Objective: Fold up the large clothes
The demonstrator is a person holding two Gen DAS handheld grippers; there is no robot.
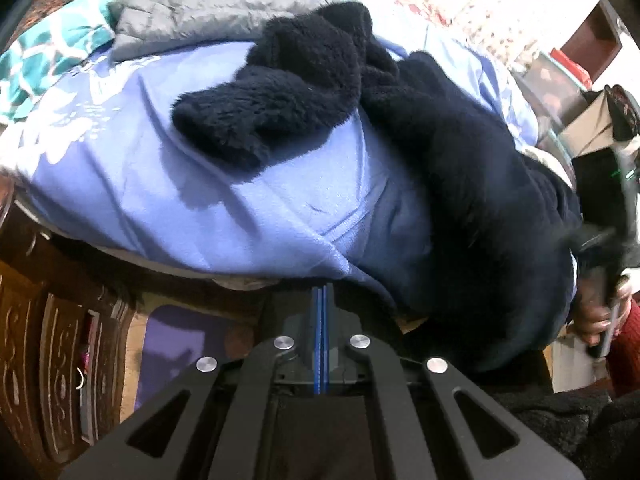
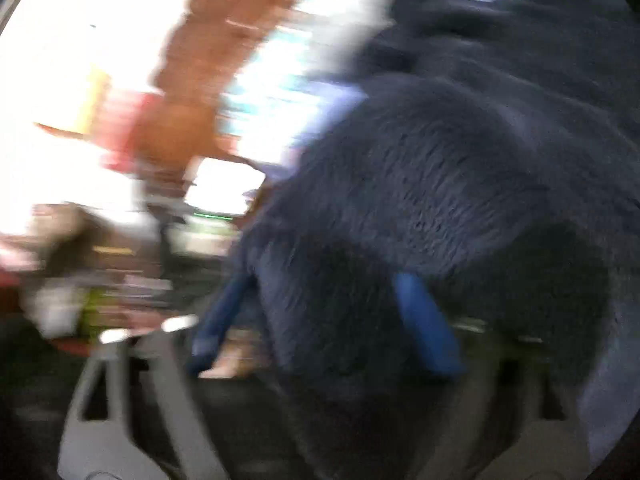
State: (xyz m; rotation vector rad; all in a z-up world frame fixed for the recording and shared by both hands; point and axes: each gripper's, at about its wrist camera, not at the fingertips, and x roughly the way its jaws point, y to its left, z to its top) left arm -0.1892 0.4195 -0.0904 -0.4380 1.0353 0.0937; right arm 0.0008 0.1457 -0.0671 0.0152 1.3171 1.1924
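A large dark navy fleece garment (image 1: 440,168) lies crumpled across a light blue bedsheet (image 1: 200,184), with one sleeve stretched to the left and its body hanging over the bed's near right edge. My left gripper (image 1: 322,292) is shut and empty, its blue pads pressed together, just below the sheet's edge and left of the garment. In the blurred right wrist view, my right gripper (image 2: 324,284) stands open with its blue fingers (image 2: 424,320) apart and the fleece (image 2: 440,176) bunched between them. The right gripper also shows in the left wrist view (image 1: 600,248), at the garment's right end.
A grey quilted jacket (image 1: 208,12) and a teal patterned cloth (image 1: 48,52) lie at the bed's far left. Carved wooden furniture (image 1: 52,360) stands low on the left. Boxes and shelves (image 1: 580,80) crowd the right side.
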